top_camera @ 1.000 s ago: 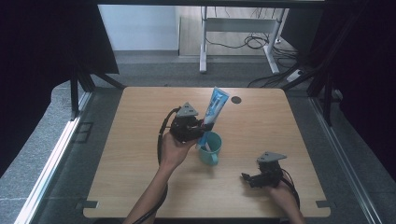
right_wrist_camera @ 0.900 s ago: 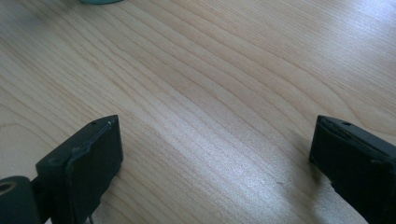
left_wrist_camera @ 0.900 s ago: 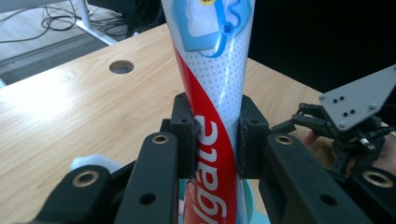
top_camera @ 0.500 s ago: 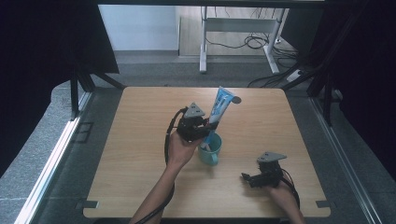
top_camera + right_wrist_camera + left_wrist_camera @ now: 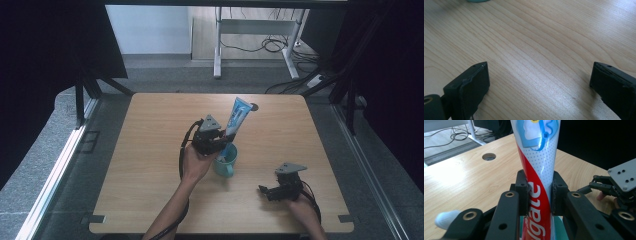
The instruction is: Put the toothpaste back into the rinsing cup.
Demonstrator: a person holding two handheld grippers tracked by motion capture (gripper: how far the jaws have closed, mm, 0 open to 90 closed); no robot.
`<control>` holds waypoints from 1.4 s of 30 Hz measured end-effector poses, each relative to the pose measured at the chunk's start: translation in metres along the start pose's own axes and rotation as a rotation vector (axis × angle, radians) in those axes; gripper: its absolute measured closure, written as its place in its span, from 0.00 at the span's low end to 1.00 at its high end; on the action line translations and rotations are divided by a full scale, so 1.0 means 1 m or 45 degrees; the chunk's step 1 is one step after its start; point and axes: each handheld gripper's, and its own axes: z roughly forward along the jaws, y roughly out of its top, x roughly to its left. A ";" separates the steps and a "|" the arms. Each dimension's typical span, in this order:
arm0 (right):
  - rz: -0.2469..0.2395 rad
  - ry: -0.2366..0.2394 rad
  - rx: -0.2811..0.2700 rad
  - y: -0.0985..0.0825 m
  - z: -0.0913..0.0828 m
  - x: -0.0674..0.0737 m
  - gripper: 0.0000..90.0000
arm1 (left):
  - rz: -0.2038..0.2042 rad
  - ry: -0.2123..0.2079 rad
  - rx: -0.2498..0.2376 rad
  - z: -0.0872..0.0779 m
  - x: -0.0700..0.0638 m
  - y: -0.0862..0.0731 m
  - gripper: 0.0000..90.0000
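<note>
Clamping the tube (image 5: 537,182) across its lower body, the left tool (image 5: 539,192) is pressing a pad against each side, so the tube is sitting squarely between the jaws. In the high view the left tool (image 5: 216,141) is holding the tube (image 5: 236,116) over the middle of the table (image 5: 150,165), directly above the mug (image 5: 226,161); the tube's lower end is reaching down to the mug's mouth, though whether it is touching the mug cannot be told.

The tube is showing a white dotted body with a red swoosh, white lettering on the red, and a blue-and-white graphic nearer its flat end. It is flaring wider toward that end.

Its long axis is standing near upright, tilting slightly: the flat end is pointing up and toward the far side of the table, the narrow end down at the mug.

The right tool (image 5: 276,190) is resting near the table's right front corner, well apart from the mug, its jaws standing wide apart over bare wood with nothing between them.
</note>
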 end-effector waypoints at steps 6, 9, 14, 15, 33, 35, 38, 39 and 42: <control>0.000 0.000 0.000 0.000 0.000 0.000 0.02 | -0.007 -0.001 0.011 0.005 -0.001 -0.008 0.81; 0.001 0.001 0.001 0.000 0.000 0.000 0.02 | -0.008 0.001 0.013 0.007 -0.001 -0.012 0.81; 0.001 0.001 0.001 0.000 0.000 0.000 0.03 | -0.014 -0.001 0.019 0.010 -0.001 -0.017 0.81; 0.001 0.001 0.001 0.000 0.000 0.000 0.02 | -0.012 0.000 0.022 0.011 -0.002 -0.019 0.81; 0.001 0.002 0.001 0.000 0.000 0.000 0.02 | -0.018 0.016 0.045 0.017 -0.003 -0.034 0.81; 0.002 0.001 0.002 0.000 0.000 0.000 0.02 | -0.017 0.018 0.048 0.018 -0.004 -0.035 0.81; 0.004 0.001 0.003 0.000 0.000 0.000 0.02 | -0.014 0.021 0.050 0.019 -0.004 -0.036 0.81; 0.003 0.001 0.002 0.000 0.000 0.000 0.02 | -0.013 0.024 0.051 0.018 -0.005 -0.036 0.81; 0.003 0.001 0.002 0.000 0.000 0.000 0.02 | -0.001 0.029 0.064 0.018 -0.006 -0.036 0.81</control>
